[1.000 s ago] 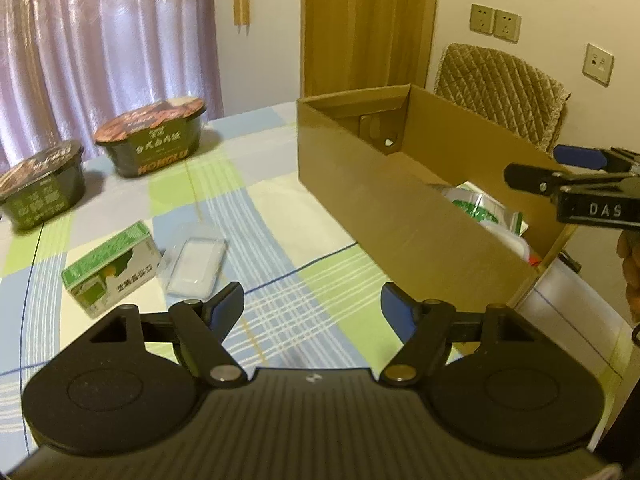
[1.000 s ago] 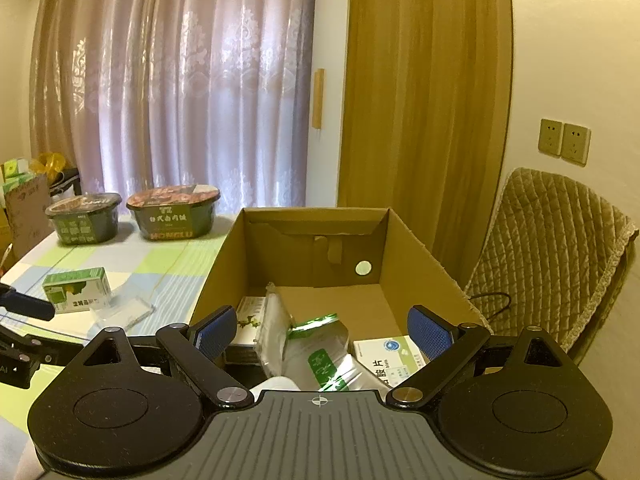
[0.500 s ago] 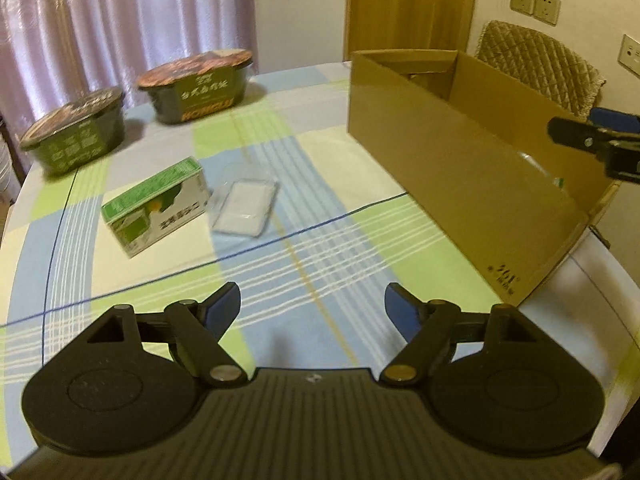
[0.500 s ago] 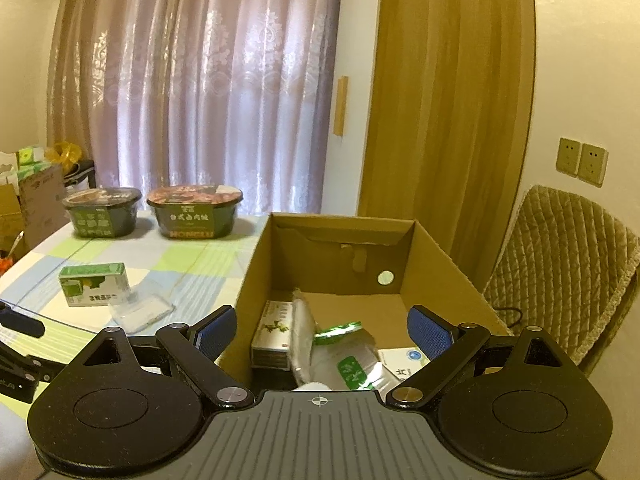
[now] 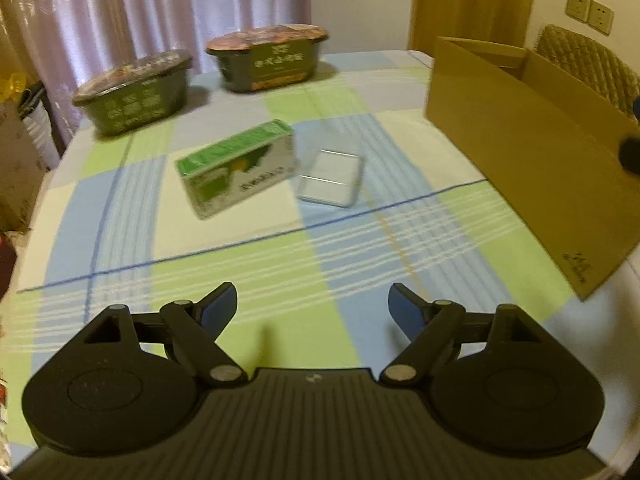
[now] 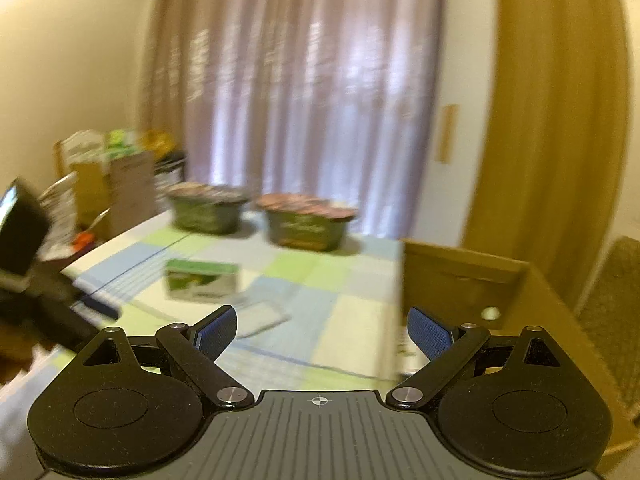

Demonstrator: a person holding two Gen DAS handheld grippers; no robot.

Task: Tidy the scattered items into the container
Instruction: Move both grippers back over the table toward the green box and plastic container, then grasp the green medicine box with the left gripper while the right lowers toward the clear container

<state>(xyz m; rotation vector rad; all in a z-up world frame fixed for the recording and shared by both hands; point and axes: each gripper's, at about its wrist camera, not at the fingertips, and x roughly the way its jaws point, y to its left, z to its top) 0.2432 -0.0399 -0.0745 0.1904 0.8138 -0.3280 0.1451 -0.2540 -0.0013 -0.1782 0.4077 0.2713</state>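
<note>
right view alone shows left gripper (image 6: 100, 308)

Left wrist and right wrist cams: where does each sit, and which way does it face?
Left wrist: on the left tongs, looking over the checked table at the green carton, clear packet and cardboard box; own open tongs show.
Right wrist: on the right tongs, blurred, facing the curtain; own open tongs show.
Shared: carton, packet, box, two noodle bowls.

- The left gripper (image 5: 311, 305) hangs above the counter (image 5: 248, 264), its blue-padded fingers (image 5: 218, 307) spread wide with nothing between them.
- The right gripper (image 6: 322, 330) is likewise spread wide and empty, held level.
</note>
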